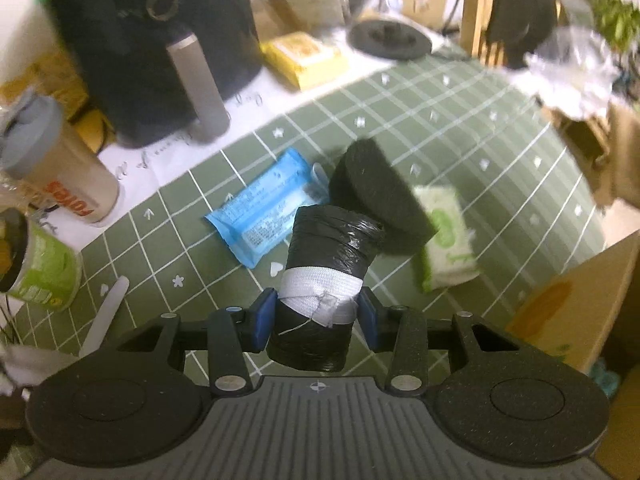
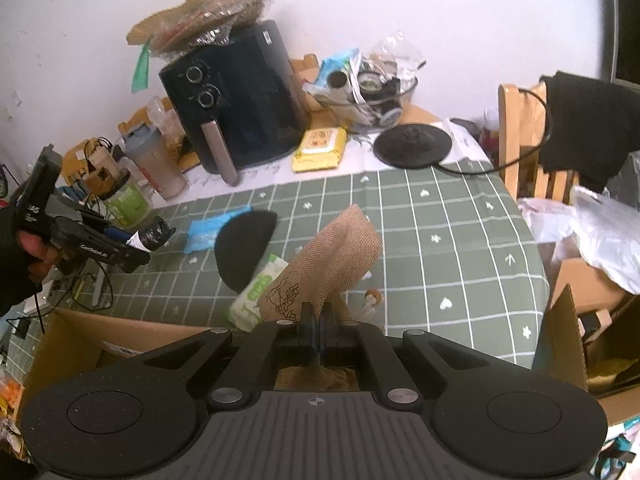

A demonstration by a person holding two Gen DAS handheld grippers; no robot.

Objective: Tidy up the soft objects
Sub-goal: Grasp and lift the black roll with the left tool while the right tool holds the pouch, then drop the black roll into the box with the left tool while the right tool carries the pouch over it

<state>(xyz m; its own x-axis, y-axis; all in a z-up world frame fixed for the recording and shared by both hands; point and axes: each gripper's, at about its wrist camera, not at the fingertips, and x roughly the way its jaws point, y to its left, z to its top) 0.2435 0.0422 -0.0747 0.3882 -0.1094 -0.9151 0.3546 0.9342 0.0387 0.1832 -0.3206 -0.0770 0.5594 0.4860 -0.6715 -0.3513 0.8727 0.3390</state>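
Observation:
My left gripper (image 1: 316, 312) is shut on a black plastic bag roll (image 1: 328, 256) with a white band, held above the green checked tablecloth (image 1: 480, 152). The right wrist view shows that gripper (image 2: 134, 246) at far left in a gloved hand, the roll (image 2: 152, 236) sticking out of it. My right gripper (image 2: 318, 320) is shut on a tan burlap cloth (image 2: 332, 256) with a drawn flower. On the table lie a blue wipes pack (image 1: 260, 212), a black half-round sponge (image 1: 376, 192) and a green-and-white tissue pack (image 1: 448, 236).
A black air fryer (image 2: 240, 100), a yellow pack (image 2: 320, 148), a black round base (image 2: 412, 146) and cups (image 2: 156, 164) crowd the back of the table. An open cardboard box (image 2: 100, 344) sits at the table's near edge. A wooden chair (image 2: 524, 136) stands at right.

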